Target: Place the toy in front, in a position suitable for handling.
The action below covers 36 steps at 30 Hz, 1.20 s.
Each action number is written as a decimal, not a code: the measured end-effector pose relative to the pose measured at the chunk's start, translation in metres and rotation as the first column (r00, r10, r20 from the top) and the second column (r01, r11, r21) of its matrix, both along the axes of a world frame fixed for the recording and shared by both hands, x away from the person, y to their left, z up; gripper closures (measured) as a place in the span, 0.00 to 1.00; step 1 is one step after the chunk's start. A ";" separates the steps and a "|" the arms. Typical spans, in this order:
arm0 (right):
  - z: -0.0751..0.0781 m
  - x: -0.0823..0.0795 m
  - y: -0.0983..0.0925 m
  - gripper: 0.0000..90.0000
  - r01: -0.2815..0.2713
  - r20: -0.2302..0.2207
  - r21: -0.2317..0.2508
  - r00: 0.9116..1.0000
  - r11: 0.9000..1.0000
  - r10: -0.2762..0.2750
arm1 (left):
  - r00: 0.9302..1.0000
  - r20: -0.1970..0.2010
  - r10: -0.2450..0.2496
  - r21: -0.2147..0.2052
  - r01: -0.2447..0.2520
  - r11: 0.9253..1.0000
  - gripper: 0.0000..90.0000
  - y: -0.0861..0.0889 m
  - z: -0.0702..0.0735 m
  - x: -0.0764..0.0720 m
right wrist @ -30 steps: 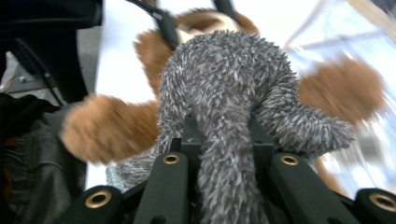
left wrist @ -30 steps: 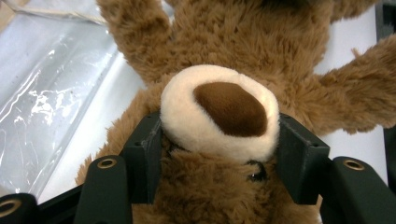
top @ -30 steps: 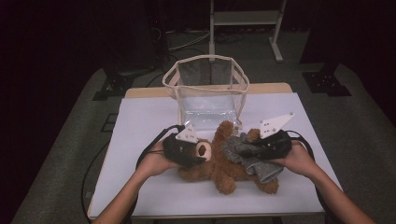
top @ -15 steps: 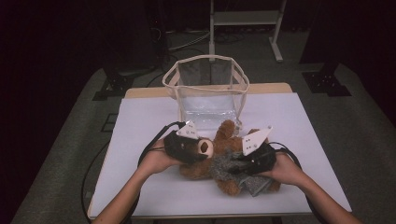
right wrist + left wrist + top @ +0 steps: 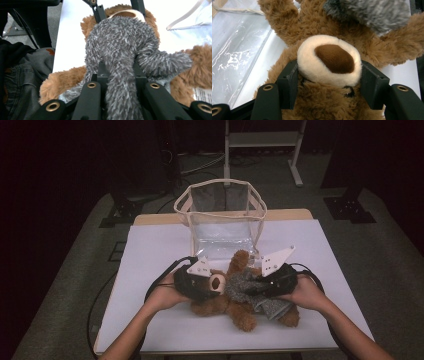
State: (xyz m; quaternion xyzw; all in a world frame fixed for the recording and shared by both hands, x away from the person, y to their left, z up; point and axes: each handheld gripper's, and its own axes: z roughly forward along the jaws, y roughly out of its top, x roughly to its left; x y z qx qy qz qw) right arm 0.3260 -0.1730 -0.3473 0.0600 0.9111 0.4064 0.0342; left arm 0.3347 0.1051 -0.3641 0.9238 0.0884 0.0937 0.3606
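Note:
A brown teddy bear (image 5: 220,304) lies on its back on the white table (image 5: 150,250). My left gripper (image 5: 212,287) grips its head, with the jaws pressed in on both sides of the cream muzzle (image 5: 329,57). The left gripper (image 5: 329,75) is shut on the bear. A grey fuzzy garment (image 5: 245,282) is draped over the bear's body (image 5: 62,80). My right gripper (image 5: 252,287) is shut on that garment (image 5: 117,37), and a fold runs down between the jaws of the right gripper (image 5: 118,75). Part of the grey garment (image 5: 372,12) hangs above the muzzle.
A clear plastic bag (image 5: 222,220) with beige trim stands open just behind the bear. White tabletop lies to the left and right of the hands. On the floor beyond the table are metal stand legs (image 5: 260,140). The person's jeans (image 5: 27,72) are at the table's near edge.
The right gripper has carried the grey garment a little left over the bear's body toward its head. The left gripper has stayed on the bear's head.

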 end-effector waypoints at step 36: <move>-0.012 0.027 -0.052 0.83 0.167 -0.023 0.049 0.986 0.985 -0.166 | 0.995 -0.024 -0.092 0.021 0.092 0.995 0.46 -0.008 -0.002 -0.013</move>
